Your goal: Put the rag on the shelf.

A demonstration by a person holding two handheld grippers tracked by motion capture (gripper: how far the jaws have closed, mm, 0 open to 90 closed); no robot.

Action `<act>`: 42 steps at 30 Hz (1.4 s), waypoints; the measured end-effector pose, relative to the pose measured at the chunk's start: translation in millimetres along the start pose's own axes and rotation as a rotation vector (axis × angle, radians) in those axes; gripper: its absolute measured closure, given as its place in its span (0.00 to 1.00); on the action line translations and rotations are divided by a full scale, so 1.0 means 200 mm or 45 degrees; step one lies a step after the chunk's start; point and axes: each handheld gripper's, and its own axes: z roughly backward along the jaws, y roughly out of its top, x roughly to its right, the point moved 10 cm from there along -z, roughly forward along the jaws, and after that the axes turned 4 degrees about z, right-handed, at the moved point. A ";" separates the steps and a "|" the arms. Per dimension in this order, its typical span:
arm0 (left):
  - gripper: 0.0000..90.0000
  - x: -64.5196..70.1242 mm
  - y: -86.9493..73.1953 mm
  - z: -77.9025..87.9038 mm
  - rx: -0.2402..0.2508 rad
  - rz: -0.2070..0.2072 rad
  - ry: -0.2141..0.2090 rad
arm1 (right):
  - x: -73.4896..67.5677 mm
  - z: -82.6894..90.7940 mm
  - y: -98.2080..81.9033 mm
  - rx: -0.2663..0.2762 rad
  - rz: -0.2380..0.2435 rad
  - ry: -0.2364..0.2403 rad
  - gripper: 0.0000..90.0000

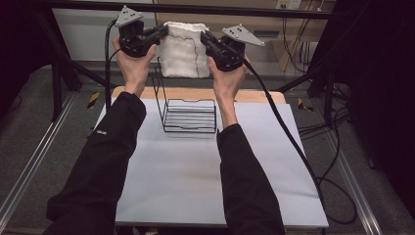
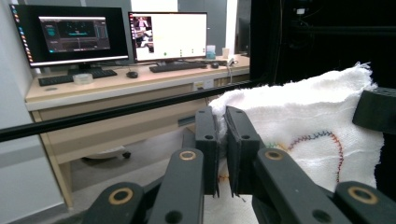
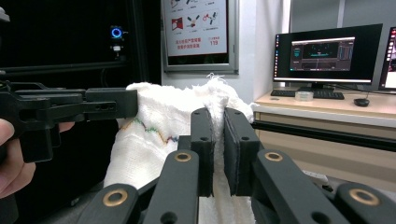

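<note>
The left gripper point(image 1: 164, 30) pinches the upper left corner of a white cloth point(image 1: 185, 51), its jaws pressed together on the fabric; in the left gripper view the two black jaws point(image 2: 223, 140) close on the cloth's point(image 2: 308, 121) near edge. The right gripper point(image 1: 205, 38) clamps the opposite upper corner the same way, and the right gripper view shows its jaws point(image 3: 219, 144) shut on a fold of the cloth point(image 3: 159, 126). Between them the cloth hangs spread out, raised above the far edge of the worktop point(image 1: 195, 161), with a wavy line of multicoloured stitching point(image 2: 322, 140) running across it.

Below the cloth, a black wire rack point(image 1: 188, 110) stands near the far edge of the worktop, between the person's forearms in black sleeves point(image 1: 105, 156); a small white logo on the left sleeve is too small to read.

Behind, a wooden desk point(image 2: 116, 88) carries two monitors point(image 2: 168, 35), keyboards and a roll of tape point(image 2: 83, 78); their screen text cannot be read. On the wall a posted sign point(image 3: 198, 28) shows red pictograms and the number 119; the rest is illegible
</note>
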 end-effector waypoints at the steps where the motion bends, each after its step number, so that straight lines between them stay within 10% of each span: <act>1: 0.93 0.00 0.00 0.00 -0.003 -0.002 -0.002 | 0.00 0.00 0.00 0.001 -0.001 0.001 0.92; 42: 0.93 0.15 -0.32 0.26 -0.036 -0.039 -0.177 | -0.10 0.19 -0.31 -0.113 0.000 0.078 0.92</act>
